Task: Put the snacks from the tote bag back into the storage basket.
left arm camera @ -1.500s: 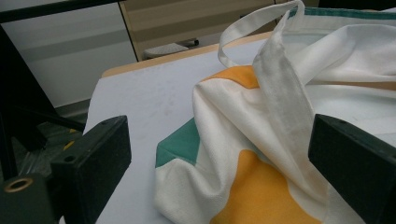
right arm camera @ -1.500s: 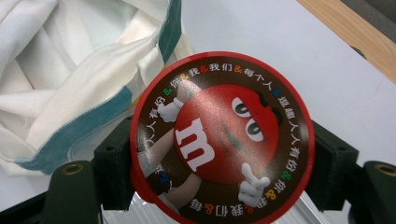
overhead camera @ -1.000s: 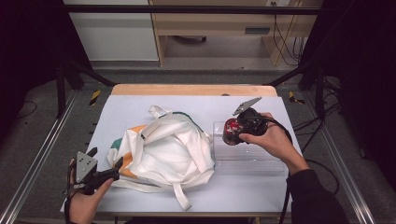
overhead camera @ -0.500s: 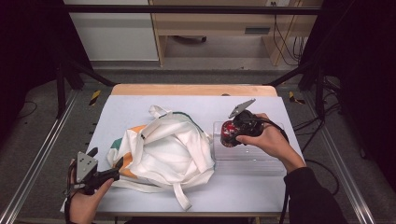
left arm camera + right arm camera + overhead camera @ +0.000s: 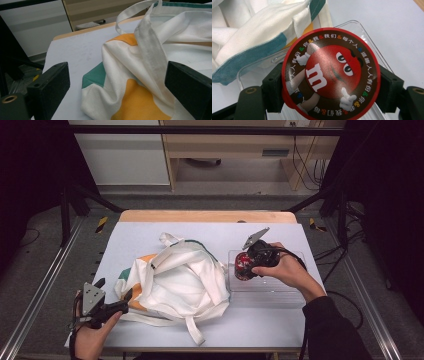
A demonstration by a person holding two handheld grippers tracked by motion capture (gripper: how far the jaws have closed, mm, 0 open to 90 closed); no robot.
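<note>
The right gripper has its two black jaws clamped on the sides of a round red candy tin with a cartoon character printed on its lid; in the right gripper view the lid faces the camera and the jaw blocks sit at its left and right edges. The tin hangs just above a shallow clear plastic tray, which lies directly under and beyond the jaws. The left gripper stands spread wide, holding nothing, with a crumpled white cloth tote bag bearing orange and teal patches lying between and just ahead of its jaws; one of the bag's straps runs close to the right-hand jaw. Risks, as judged: the tin's wall is smooth and curved, so a two-point grip may let it rotate or slip if the hand tilts. The bag's mouth is collapsed, so a tin carried toward it may meet folded cloth rather than an opening unless the left gripper first lifts an edge. The strap near the left jaw may be caught instead of the bag's rim. The light tray, touching the bag's edge, may be dragged along.
</note>
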